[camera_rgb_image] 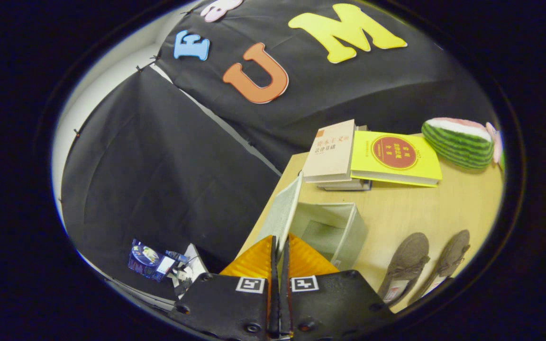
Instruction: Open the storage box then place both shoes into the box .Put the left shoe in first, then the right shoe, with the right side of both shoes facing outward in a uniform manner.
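Black cloth walls enclose a wooden counter on which the task items are laid out. The box is positioned at the counter's near corner, just ahead of the fingers, with its lid raised to a near-upright angle and the interior exposed and empty. The hand-held gripper is seen with its fingers drawn almost together, and the lower edge of the lid appears to be pinched between them; a firm two-sided hold is judged likely but the contact itself is partly hidden. Two brown shoes are laid side by side on the counter to the right of the box, neither yet loaded. Two books and a watermelon toy are placed beyond, well apart from the box.

Risks from this position are judged as follows. If the lid is released before it is tipped past upright, it may fall shut and the opening step would need repeating. Because the box looks light, an outward pull on the lid may drag or tip it over the counter edge.
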`<state>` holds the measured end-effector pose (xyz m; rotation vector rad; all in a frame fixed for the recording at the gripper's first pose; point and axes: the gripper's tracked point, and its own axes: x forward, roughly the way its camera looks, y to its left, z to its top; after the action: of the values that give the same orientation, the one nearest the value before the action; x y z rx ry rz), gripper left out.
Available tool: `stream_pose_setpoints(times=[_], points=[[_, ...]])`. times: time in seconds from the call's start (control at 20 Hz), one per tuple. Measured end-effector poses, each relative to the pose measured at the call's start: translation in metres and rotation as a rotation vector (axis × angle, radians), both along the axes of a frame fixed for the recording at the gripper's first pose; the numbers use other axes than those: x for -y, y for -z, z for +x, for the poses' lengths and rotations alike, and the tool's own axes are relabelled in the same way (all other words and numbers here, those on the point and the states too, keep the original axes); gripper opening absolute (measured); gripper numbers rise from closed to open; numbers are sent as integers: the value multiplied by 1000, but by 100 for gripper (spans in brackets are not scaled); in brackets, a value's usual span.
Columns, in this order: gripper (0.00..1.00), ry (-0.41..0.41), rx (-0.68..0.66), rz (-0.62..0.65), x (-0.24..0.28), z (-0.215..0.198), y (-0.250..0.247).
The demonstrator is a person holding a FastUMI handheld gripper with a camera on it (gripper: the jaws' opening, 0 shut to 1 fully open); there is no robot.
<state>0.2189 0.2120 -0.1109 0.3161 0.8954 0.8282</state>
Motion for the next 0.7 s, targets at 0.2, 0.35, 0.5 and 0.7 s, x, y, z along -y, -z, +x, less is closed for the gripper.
stream_pose_setpoints(times=[0.2,0.35,0.5,0.7], points=[[7,-5,45,-85,-39,-15,-30],[7,0,91,-221,-64,-25,-38],[7,-39,105,-277,-108,-48,-42],[8,-40,127,-308,-163,-65,-44]])
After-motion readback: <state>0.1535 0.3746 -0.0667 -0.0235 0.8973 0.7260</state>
